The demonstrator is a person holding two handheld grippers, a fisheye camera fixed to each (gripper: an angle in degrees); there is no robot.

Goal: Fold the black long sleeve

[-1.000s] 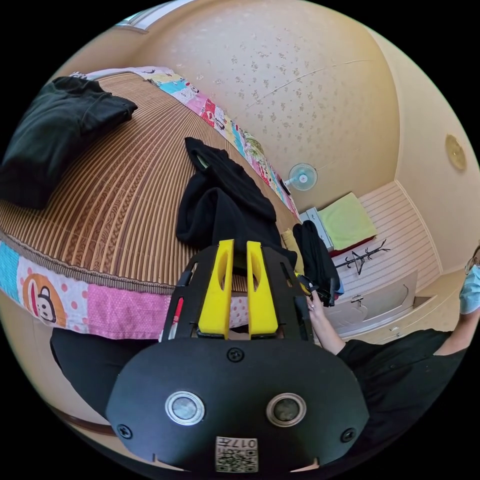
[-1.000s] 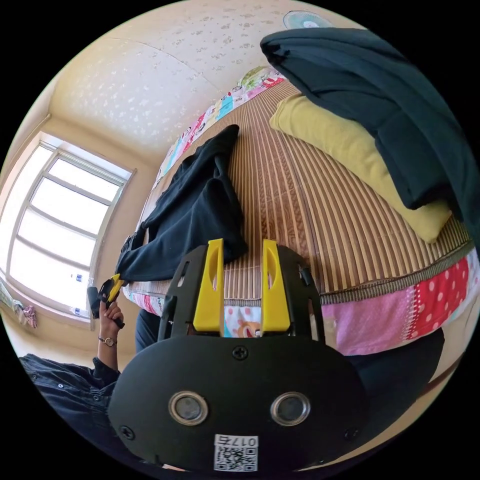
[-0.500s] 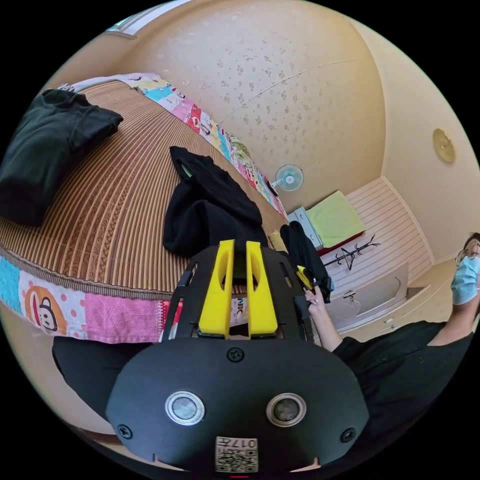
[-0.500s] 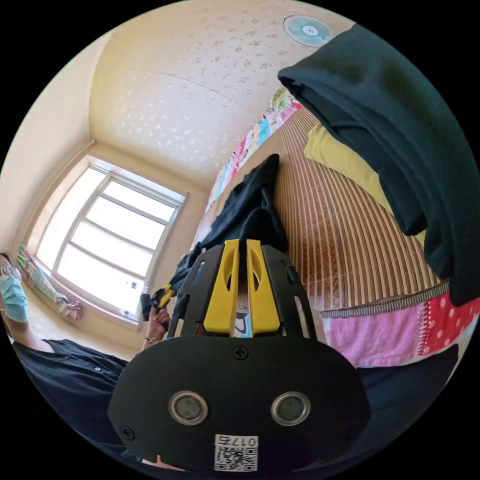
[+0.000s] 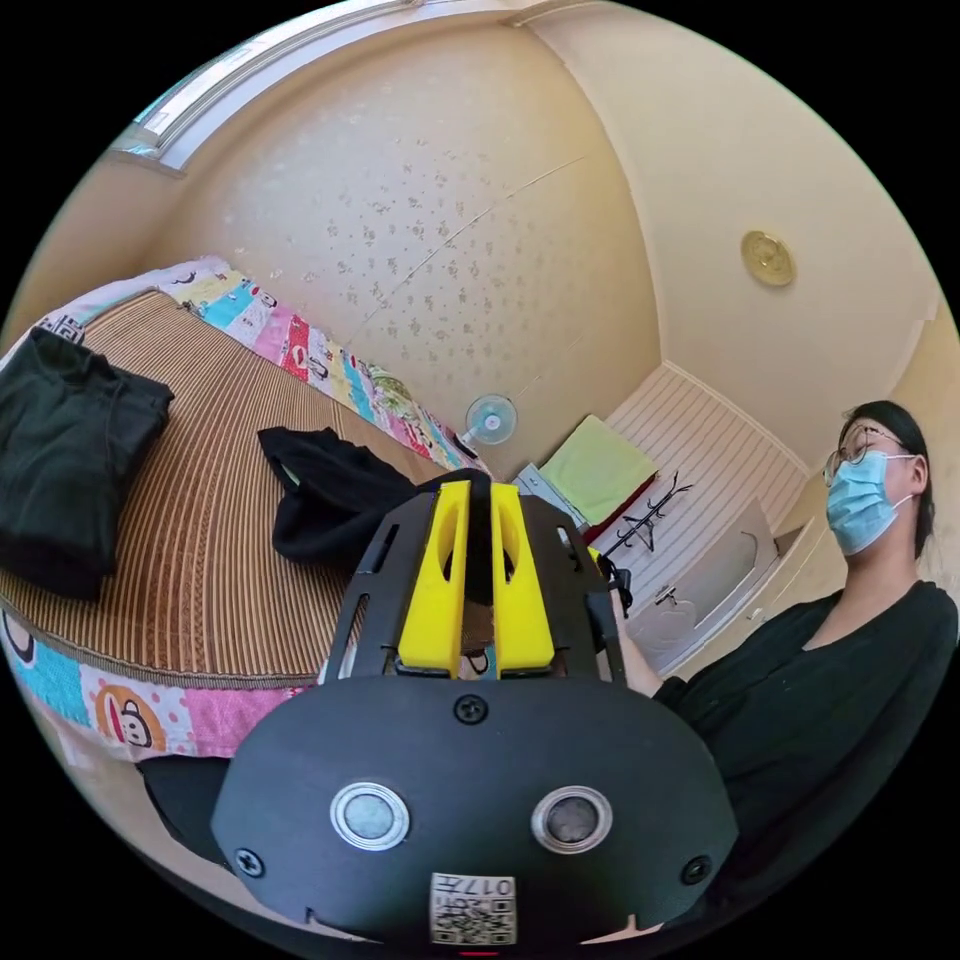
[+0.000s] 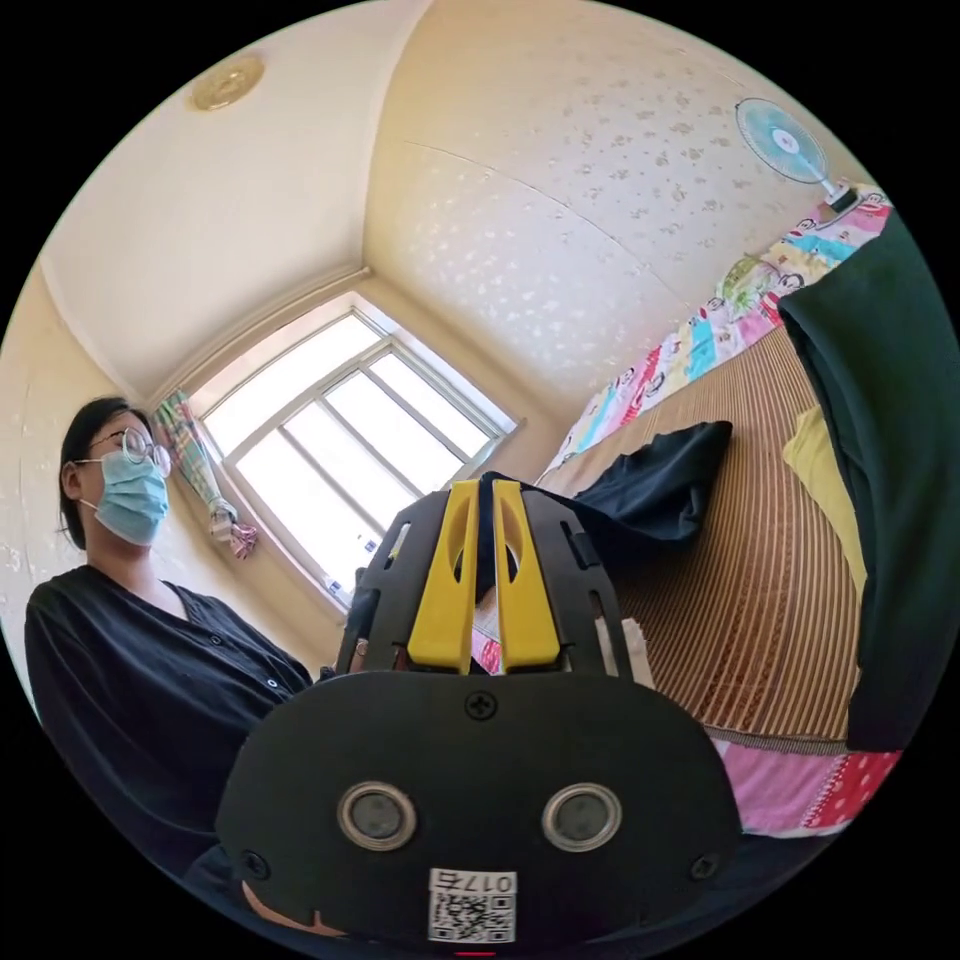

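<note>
The left tongs (image 5: 478, 498) are pinching black cloth between their nearly closed yellow jaws, and the right tongs (image 6: 481, 496) are gripping black cloth the same way. The black long sleeve (image 5: 330, 490) is lying bunched on the striped mat of the bed (image 5: 200, 560), trailing toward both tongs. A person in a black top (image 5: 820, 690) is standing just beside the bed.

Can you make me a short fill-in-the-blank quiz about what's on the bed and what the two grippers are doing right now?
1. Both grippers, left gripper and right gripper, are shut on the ____ long sleeve.
2. The bed is covered by a striped ____ mat.
3. A small ____ stands by the wall past the bed.
4. The folded cloth under the dark pile is ____.

Missing words: black; bamboo; fan; yellow
</note>
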